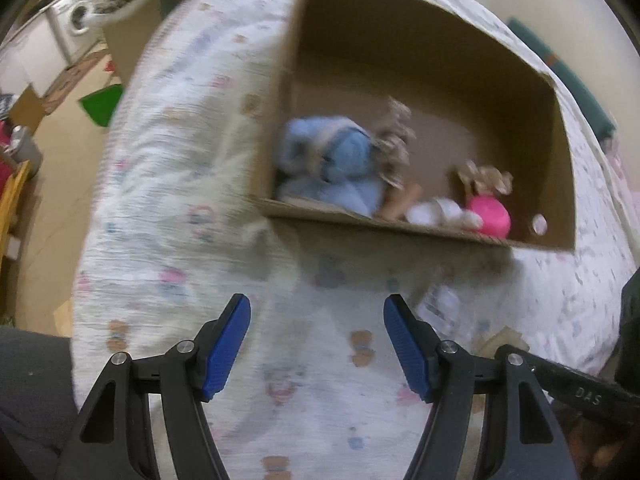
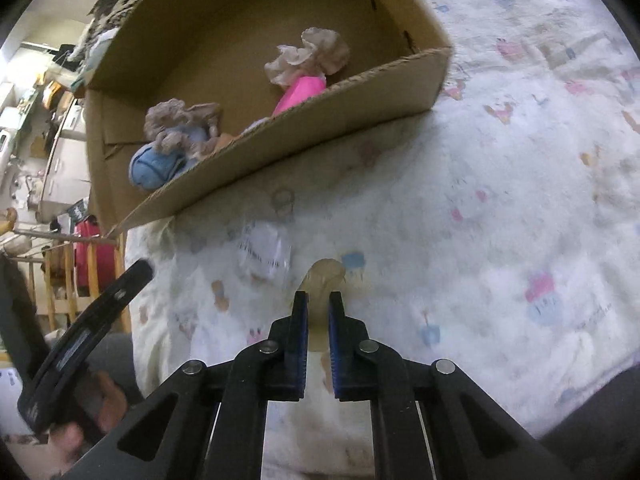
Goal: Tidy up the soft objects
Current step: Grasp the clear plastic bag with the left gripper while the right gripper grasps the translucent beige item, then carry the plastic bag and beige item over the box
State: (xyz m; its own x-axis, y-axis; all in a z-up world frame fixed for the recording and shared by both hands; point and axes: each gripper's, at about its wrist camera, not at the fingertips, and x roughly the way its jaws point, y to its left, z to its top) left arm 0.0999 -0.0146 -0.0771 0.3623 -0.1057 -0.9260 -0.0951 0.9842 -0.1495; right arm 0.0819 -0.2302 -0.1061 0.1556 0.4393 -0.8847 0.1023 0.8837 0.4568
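An open cardboard box point(image 1: 400, 236) stands on a bed with a white printed blanket point(image 1: 168, 168). Inside lie a blue plush toy point(image 1: 340, 160), a doll in pink point(image 1: 490, 210) and a curly-haired doll point(image 1: 394, 140). The box point(image 2: 304, 120) shows in the right wrist view with the blue plush point(image 2: 154, 168) and pink doll point(image 2: 302, 88). My left gripper point(image 1: 317, 310) is open and empty above the blanket, short of the box. My right gripper point(image 2: 318, 300) is nearly shut on a thin beige item point(image 2: 326, 276) lying on the blanket.
A white plastic-wrapped packet point(image 2: 262, 250) lies on the blanket in front of the box. The bed's left edge drops to a tiled floor point(image 1: 60, 168) with a washing machine point(image 1: 76, 20) beyond. Wooden furniture point(image 2: 80, 280) stands left of the bed.
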